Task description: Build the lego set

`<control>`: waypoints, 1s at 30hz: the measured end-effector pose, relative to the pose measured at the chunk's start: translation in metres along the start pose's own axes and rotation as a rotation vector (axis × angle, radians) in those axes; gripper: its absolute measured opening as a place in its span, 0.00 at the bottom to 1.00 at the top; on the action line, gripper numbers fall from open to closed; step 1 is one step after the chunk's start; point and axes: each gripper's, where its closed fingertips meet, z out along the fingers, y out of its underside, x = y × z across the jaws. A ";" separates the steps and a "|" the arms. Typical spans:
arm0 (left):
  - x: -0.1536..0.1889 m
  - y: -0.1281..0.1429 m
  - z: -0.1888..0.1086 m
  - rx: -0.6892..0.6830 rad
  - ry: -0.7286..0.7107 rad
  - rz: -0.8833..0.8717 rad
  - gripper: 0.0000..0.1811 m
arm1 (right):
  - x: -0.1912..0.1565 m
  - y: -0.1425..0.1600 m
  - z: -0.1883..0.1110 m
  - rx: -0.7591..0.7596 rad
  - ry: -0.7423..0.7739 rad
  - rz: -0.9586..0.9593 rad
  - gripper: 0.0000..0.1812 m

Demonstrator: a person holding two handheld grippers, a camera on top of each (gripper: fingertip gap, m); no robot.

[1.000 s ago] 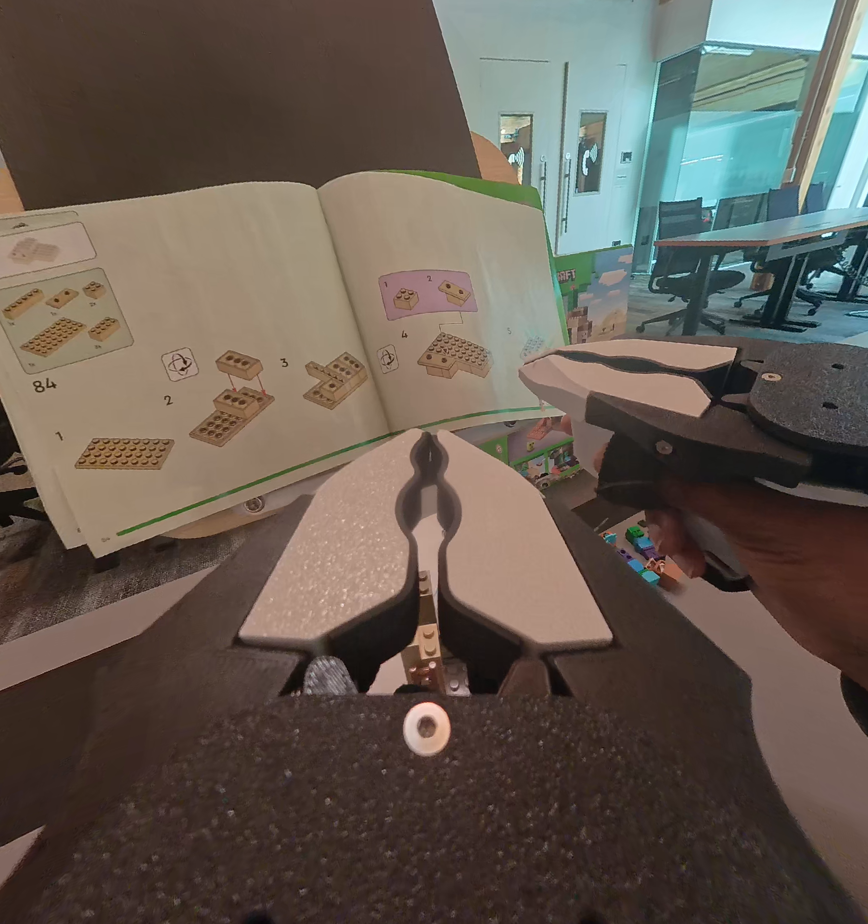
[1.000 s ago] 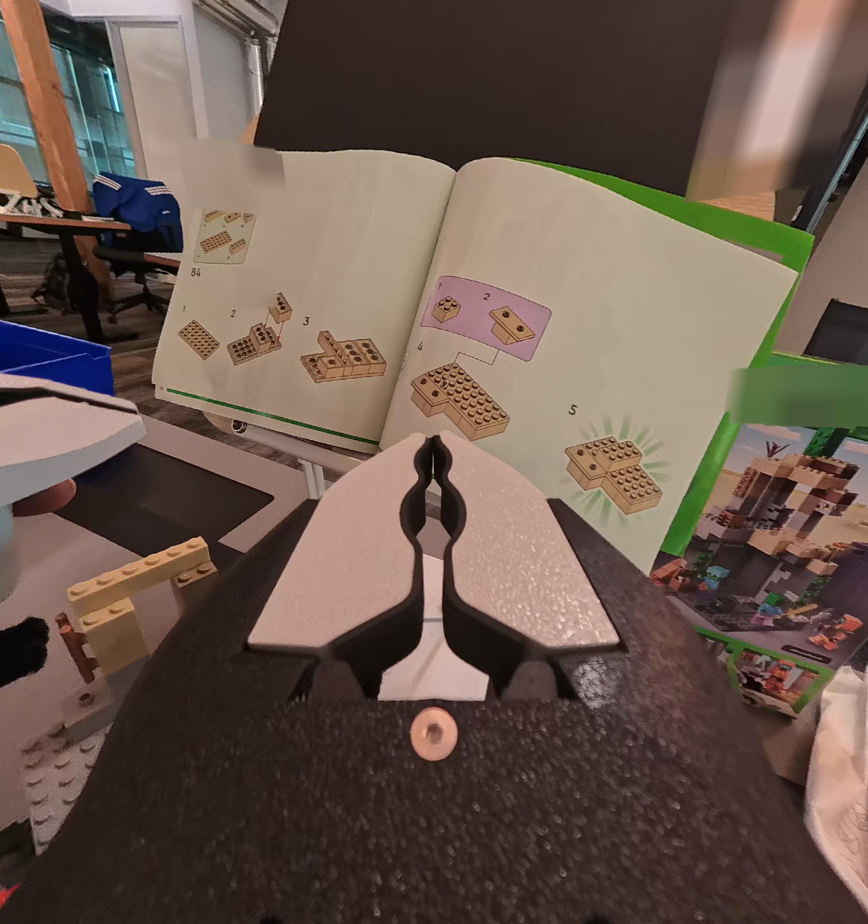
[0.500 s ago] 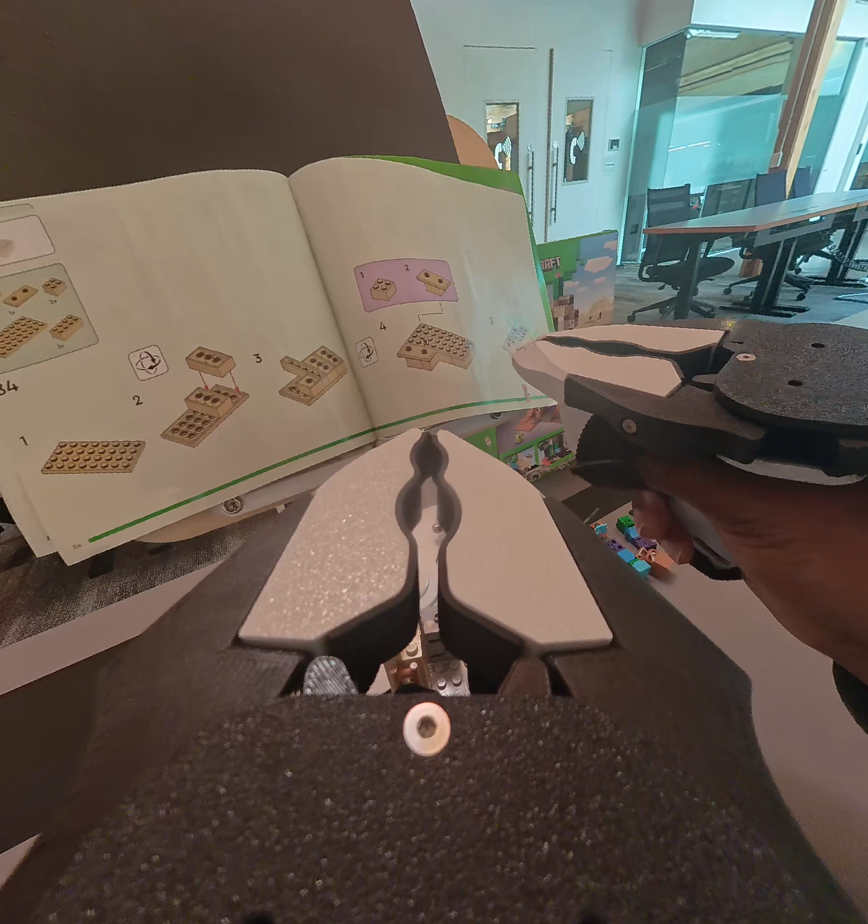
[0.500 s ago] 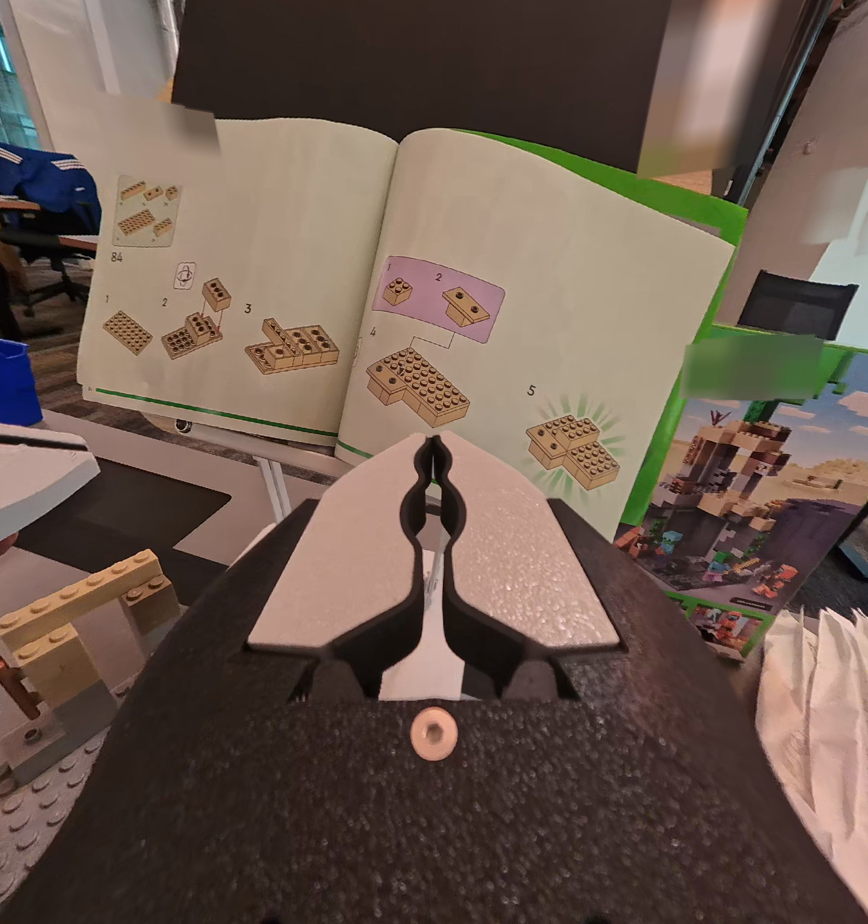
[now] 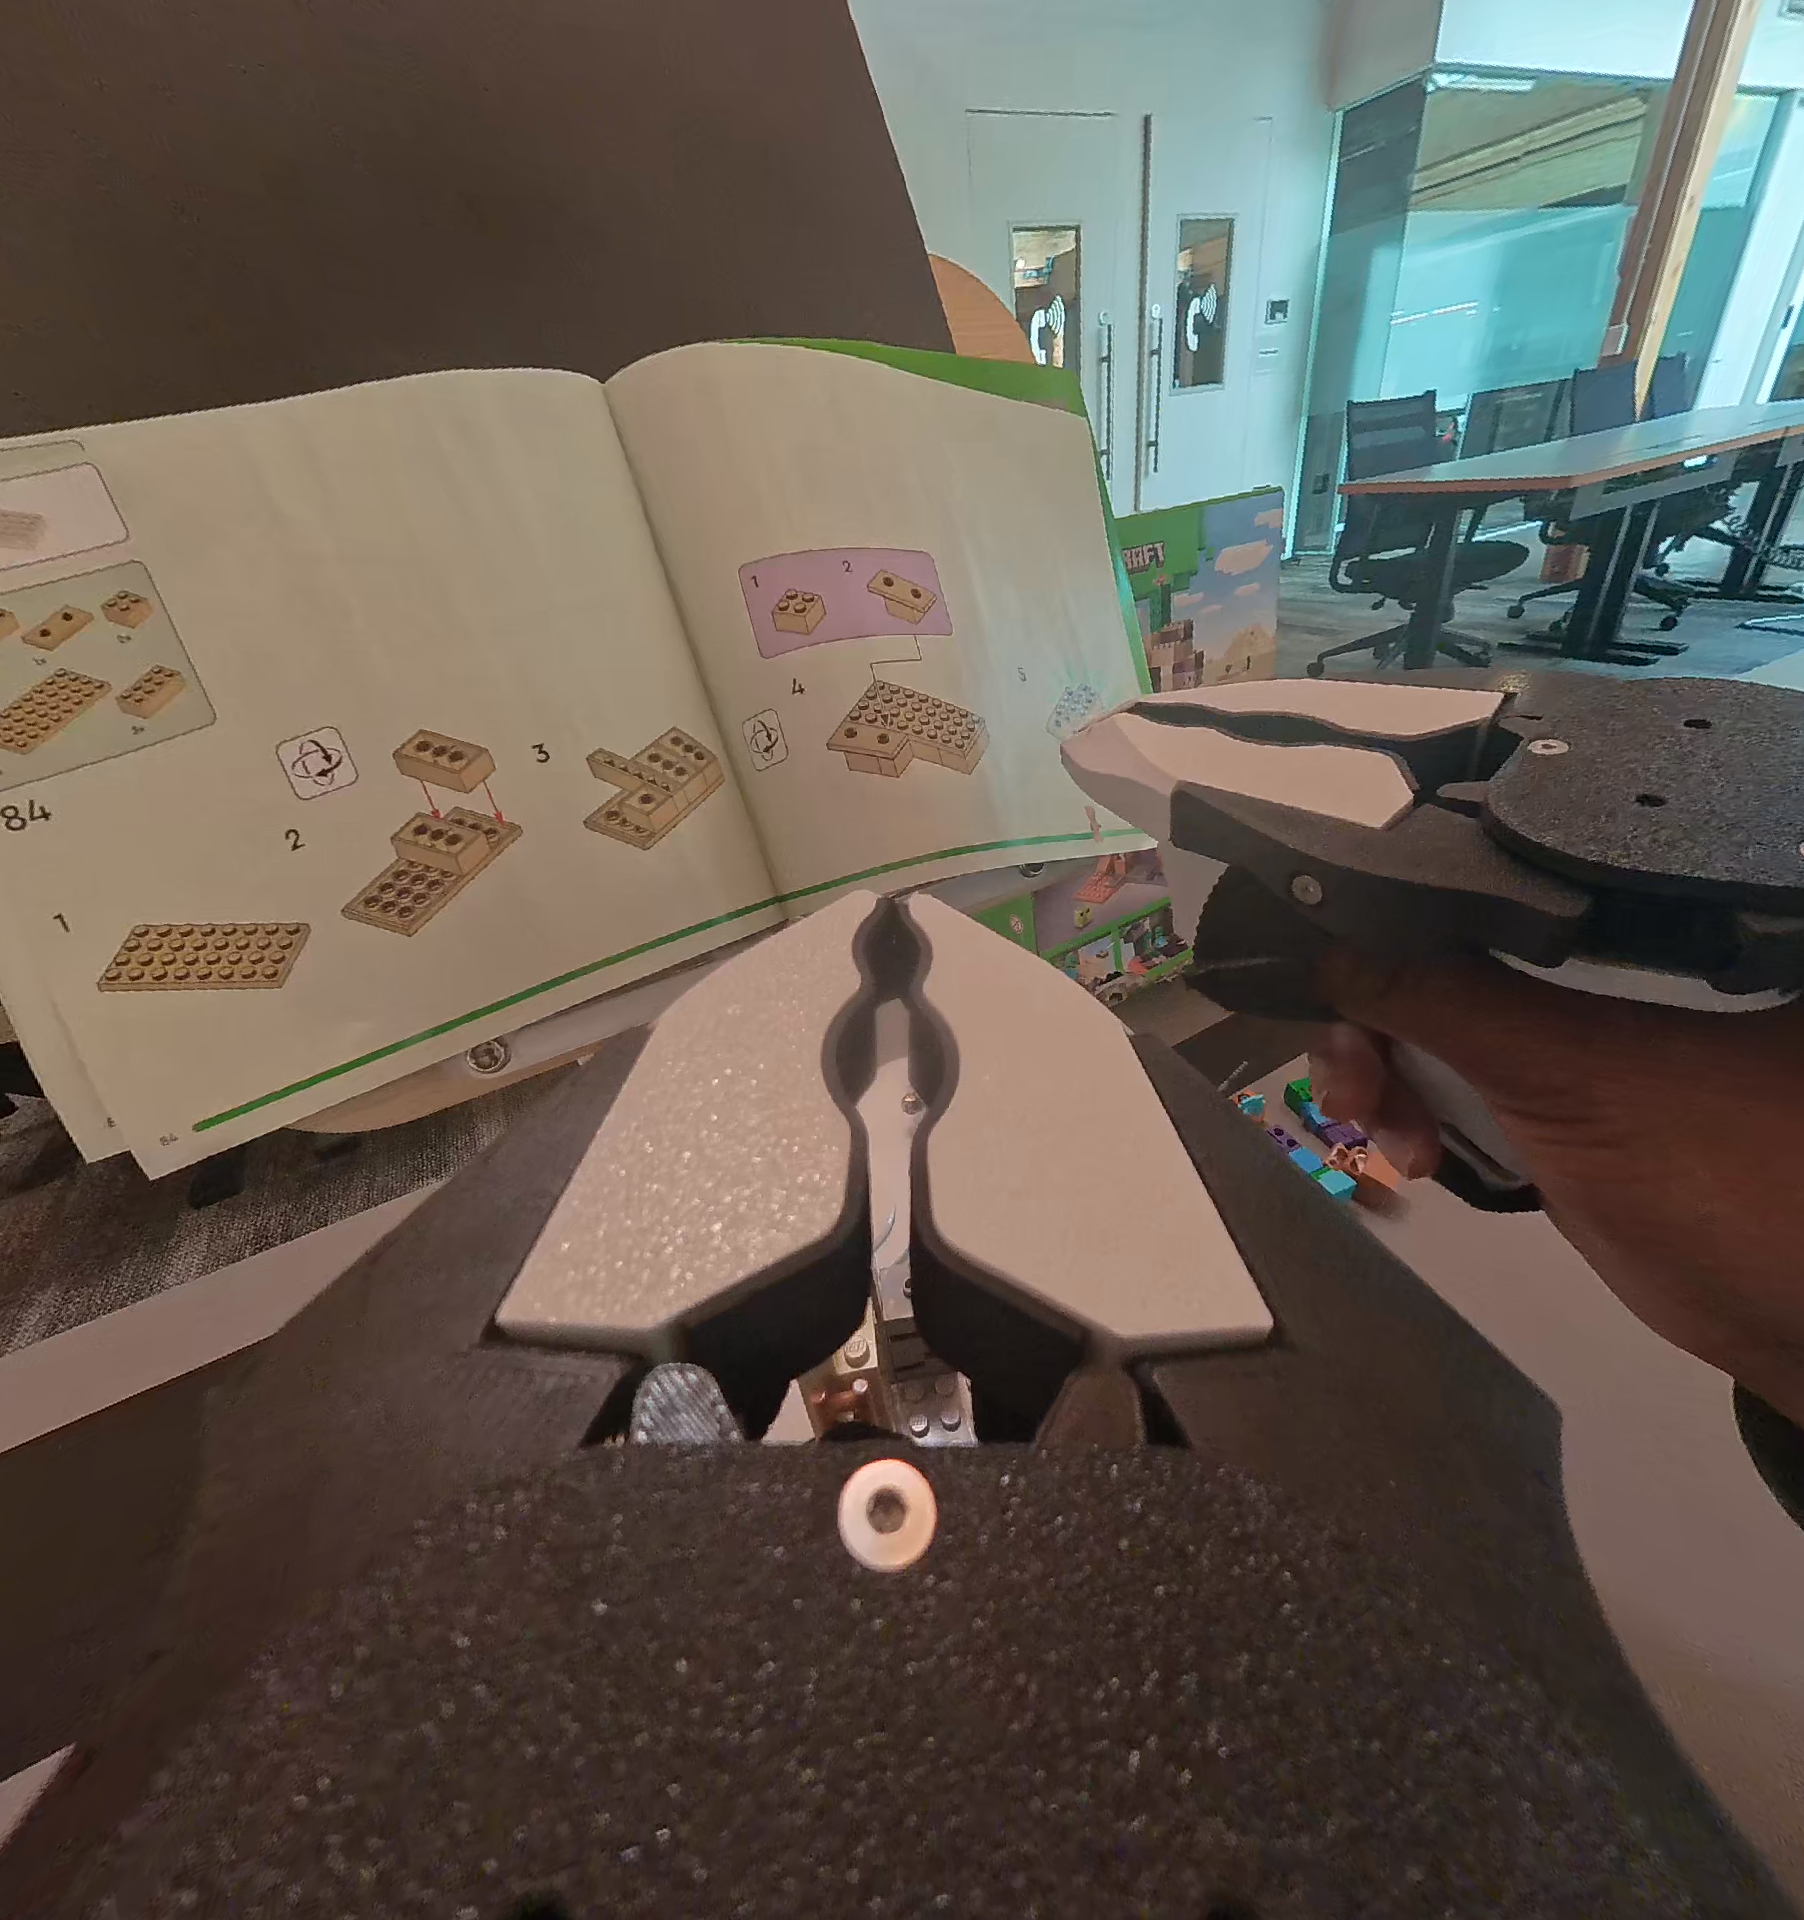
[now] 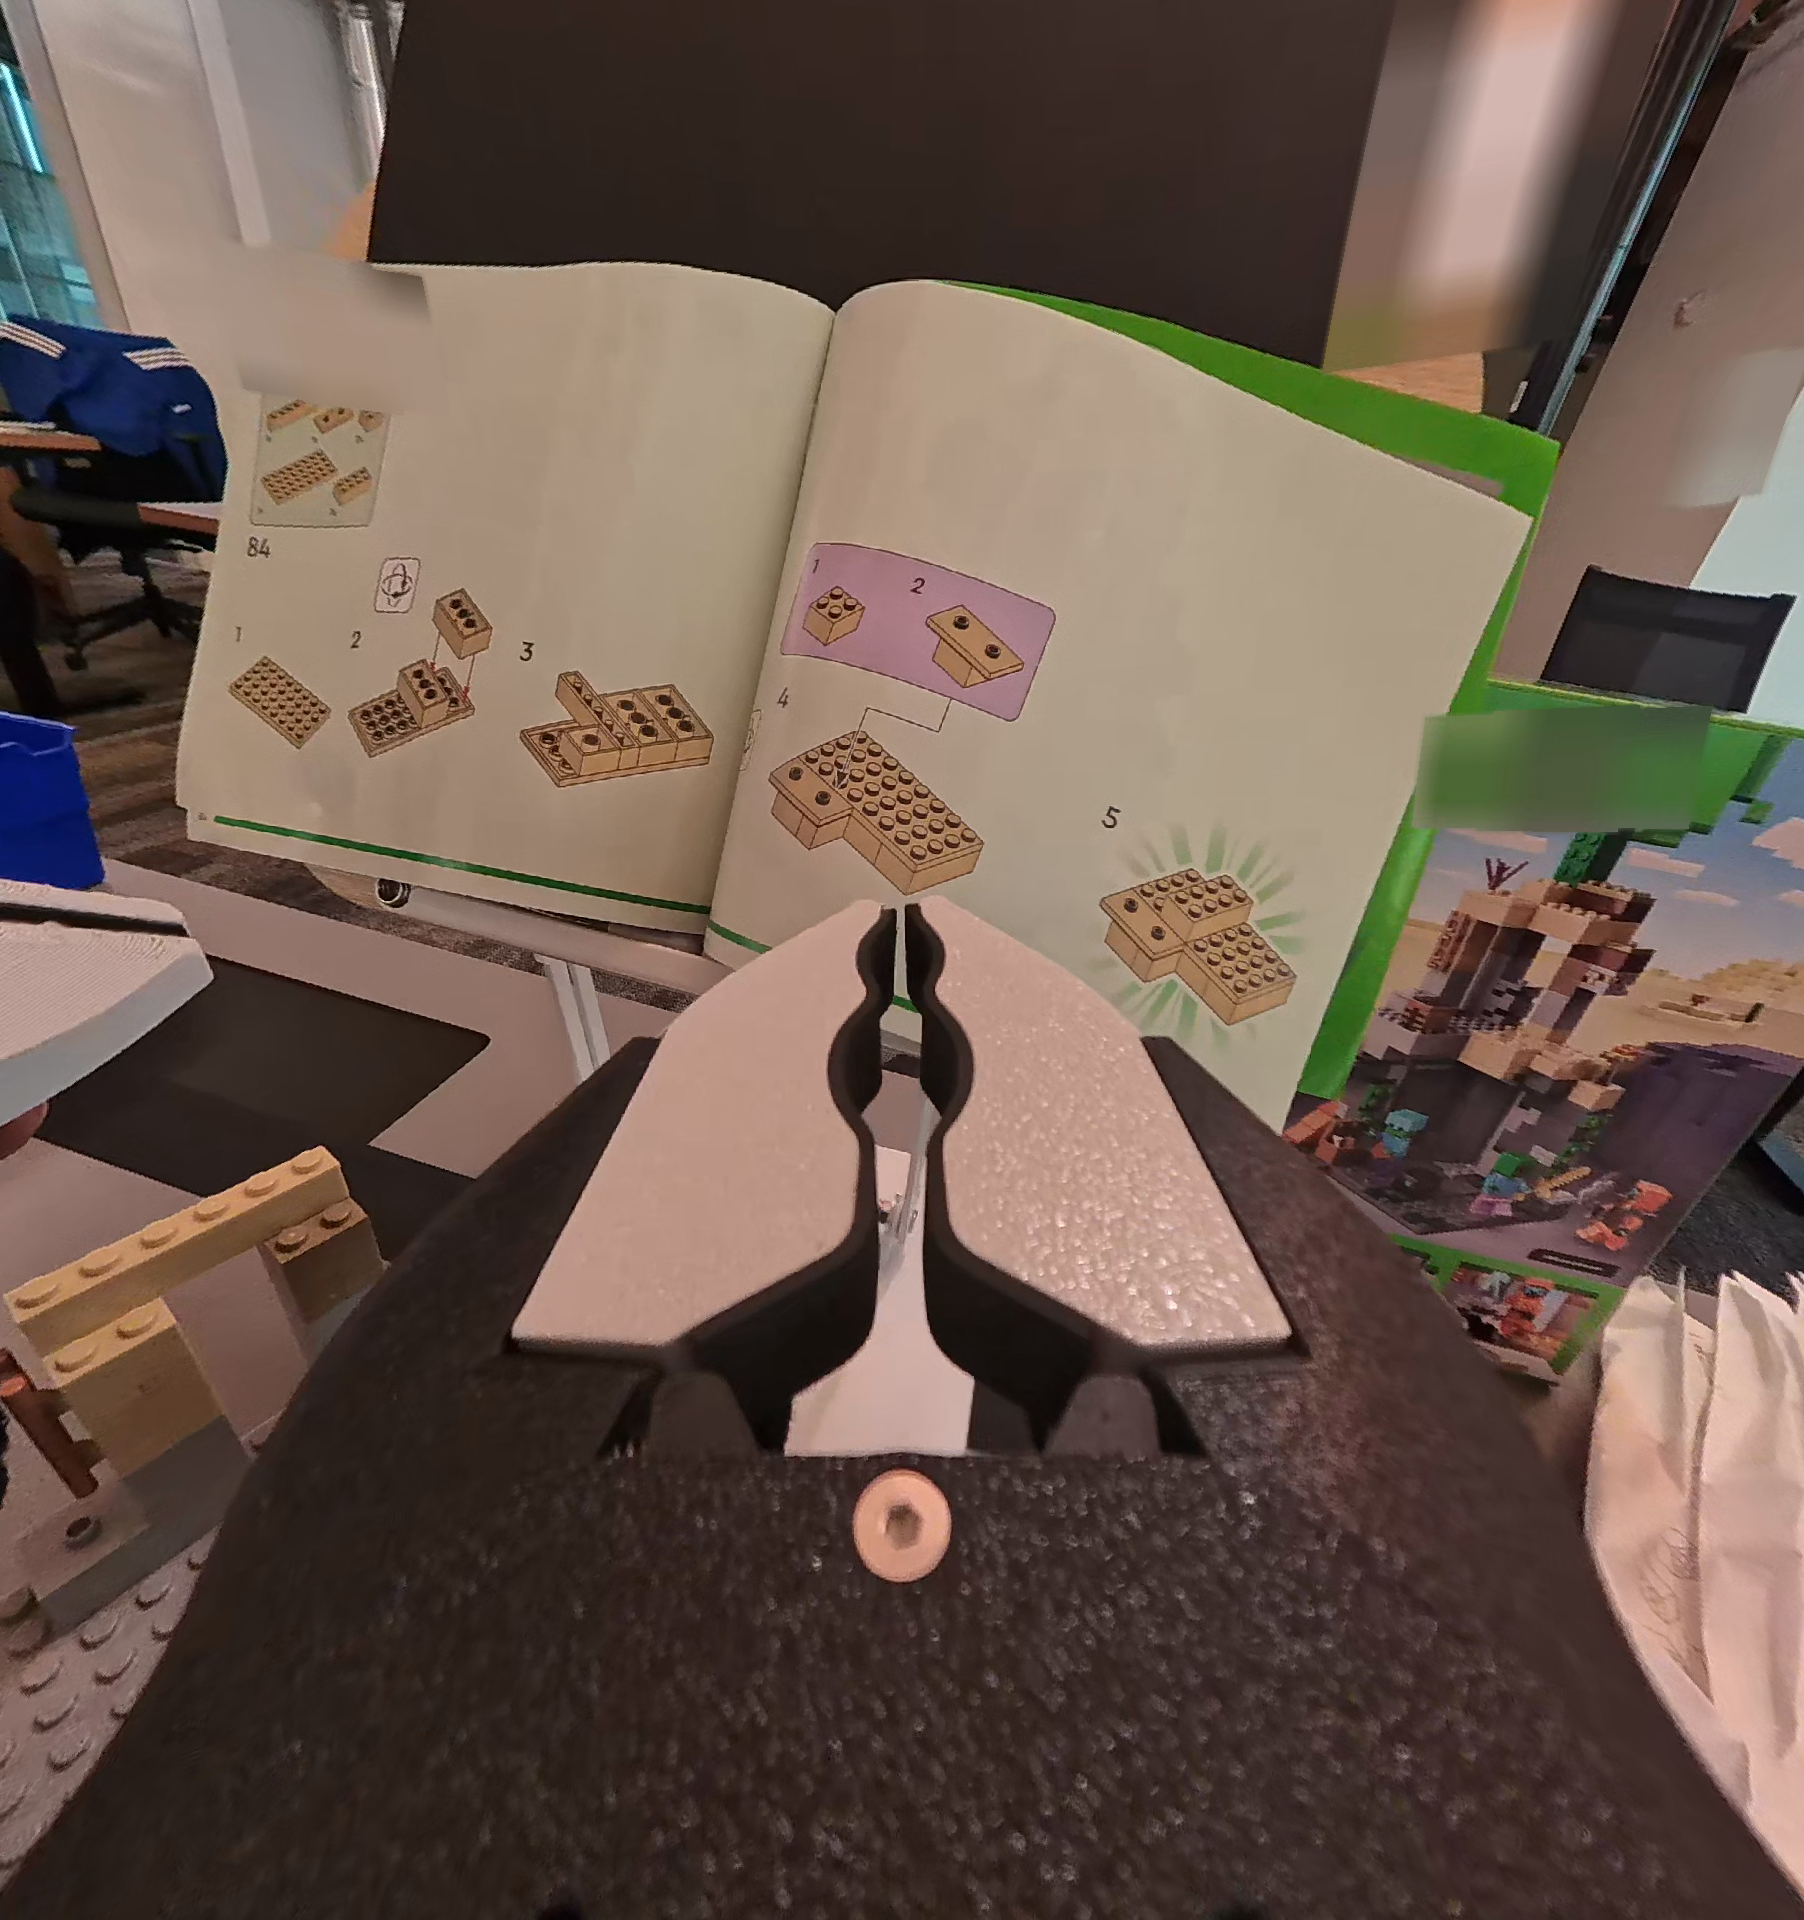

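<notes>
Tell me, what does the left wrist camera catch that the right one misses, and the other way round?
Only the left wrist view shows the hand gripping the right gripper and small coloured pieces on the table. Only the right wrist view shows the tan arch build on a grey baseplate, a blue bin and white paper bags. Both show the open instruction booklet and the set's box.

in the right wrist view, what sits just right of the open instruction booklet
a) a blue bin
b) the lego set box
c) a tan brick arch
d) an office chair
b: the lego set box stands upright right of the instruction booklet; the blue bin and tan brick arch are on the left.
</notes>
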 end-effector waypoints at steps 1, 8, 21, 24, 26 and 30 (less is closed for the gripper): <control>0.000 0.000 0.000 0.001 0.000 0.000 0.00 | -0.001 0.000 0.001 -0.001 -0.004 0.000 0.01; -0.002 0.001 0.001 -0.002 -0.006 0.007 0.00 | -0.005 0.005 0.021 -0.018 -0.017 -0.033 0.01; -0.006 0.010 0.004 -0.023 -0.006 -0.001 0.00 | -0.005 0.007 0.053 -0.060 -0.024 -0.052 0.00; -0.008 0.010 0.004 -0.022 -0.009 -0.002 0.00 | -0.004 0.010 0.059 -0.076 -0.024 -0.050 0.00; -0.009 0.010 0.003 -0.022 -0.011 -0.004 0.00 | -0.003 0.012 0.062 -0.085 -0.023 -0.048 0.00; -0.010 0.010 0.003 -0.022 -0.014 -0.007 0.00 | -0.003 0.016 0.067 -0.096 -0.022 -0.052 0.00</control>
